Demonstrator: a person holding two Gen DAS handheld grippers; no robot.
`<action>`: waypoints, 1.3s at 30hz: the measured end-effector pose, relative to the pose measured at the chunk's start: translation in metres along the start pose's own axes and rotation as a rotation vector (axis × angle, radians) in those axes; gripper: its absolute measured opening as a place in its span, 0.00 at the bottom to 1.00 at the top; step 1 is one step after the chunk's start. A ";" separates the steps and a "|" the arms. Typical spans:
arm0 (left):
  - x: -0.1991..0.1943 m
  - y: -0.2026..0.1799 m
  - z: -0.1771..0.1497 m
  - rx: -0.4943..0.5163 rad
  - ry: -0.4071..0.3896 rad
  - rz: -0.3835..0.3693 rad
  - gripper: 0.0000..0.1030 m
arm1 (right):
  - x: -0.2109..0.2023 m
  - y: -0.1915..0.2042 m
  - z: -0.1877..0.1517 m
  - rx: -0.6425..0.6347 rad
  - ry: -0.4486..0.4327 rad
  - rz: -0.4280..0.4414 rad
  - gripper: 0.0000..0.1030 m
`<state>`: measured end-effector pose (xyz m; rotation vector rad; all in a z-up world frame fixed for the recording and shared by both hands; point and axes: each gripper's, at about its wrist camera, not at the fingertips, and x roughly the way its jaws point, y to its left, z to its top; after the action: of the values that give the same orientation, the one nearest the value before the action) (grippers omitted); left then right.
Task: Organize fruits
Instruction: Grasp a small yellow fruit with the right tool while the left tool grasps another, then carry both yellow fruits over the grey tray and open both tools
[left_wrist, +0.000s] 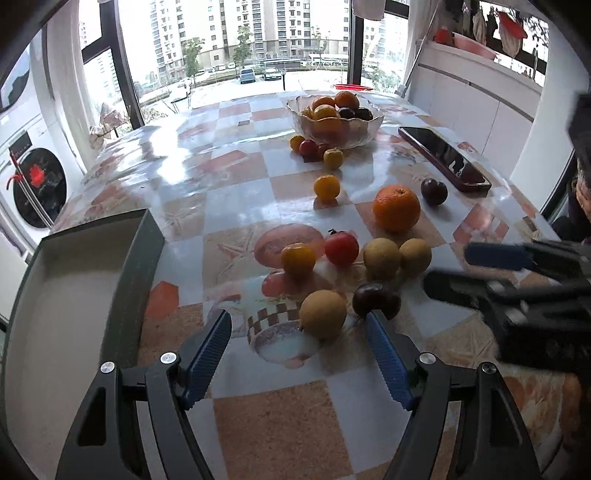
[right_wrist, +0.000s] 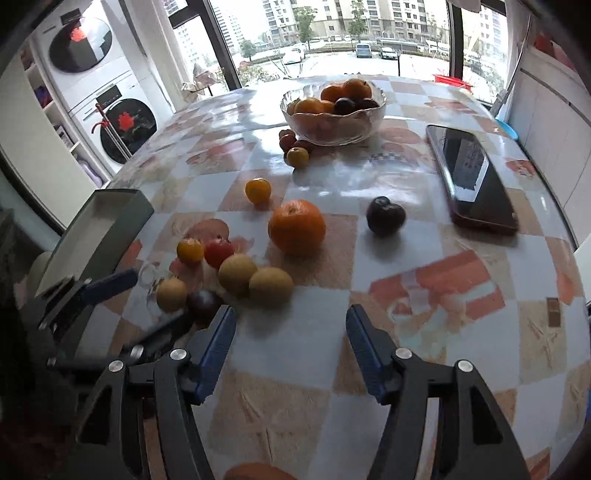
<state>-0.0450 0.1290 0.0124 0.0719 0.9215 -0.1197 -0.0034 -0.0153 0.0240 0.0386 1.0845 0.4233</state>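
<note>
Loose fruit lies on the checked table: a big orange (left_wrist: 396, 207) (right_wrist: 296, 227), dark plums (left_wrist: 434, 191) (left_wrist: 376, 300) (right_wrist: 385, 215), tan round fruits (left_wrist: 322, 314) (left_wrist: 381, 257) (right_wrist: 270, 287), a red tomato (left_wrist: 341, 247) (right_wrist: 218, 252) and small yellow ones (left_wrist: 298, 259) (right_wrist: 258, 190). A glass bowl (left_wrist: 371, 125) (right_wrist: 291, 110) at the back holds oranges and plums. My left gripper (left_wrist: 298, 328) is open and empty, with a tan fruit and a plum just ahead of its tips. My right gripper (right_wrist: 291, 321) is open and empty over bare table.
An open grey box (left_wrist: 144, 258) (right_wrist: 110, 229) stands at the table's left edge. A black phone (left_wrist: 445, 158) (right_wrist: 471, 177) lies at the right. More small fruits (left_wrist: 317, 149) sit beside the bowl. Washing machines stand at the left, windows behind.
</note>
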 end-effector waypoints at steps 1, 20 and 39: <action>-0.003 0.002 -0.001 0.000 -0.005 0.001 0.74 | 0.004 0.001 0.002 -0.001 0.005 0.006 0.63; 0.010 -0.003 0.004 0.005 0.021 -0.052 0.40 | -0.029 -0.018 -0.013 0.078 -0.041 0.045 0.29; -0.073 0.072 -0.018 -0.207 -0.066 0.042 0.26 | -0.048 0.054 -0.016 -0.032 -0.017 0.073 0.29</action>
<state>-0.0936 0.2077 0.0609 -0.1044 0.8616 0.0123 -0.0534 0.0140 0.0700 0.0531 1.0619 0.5052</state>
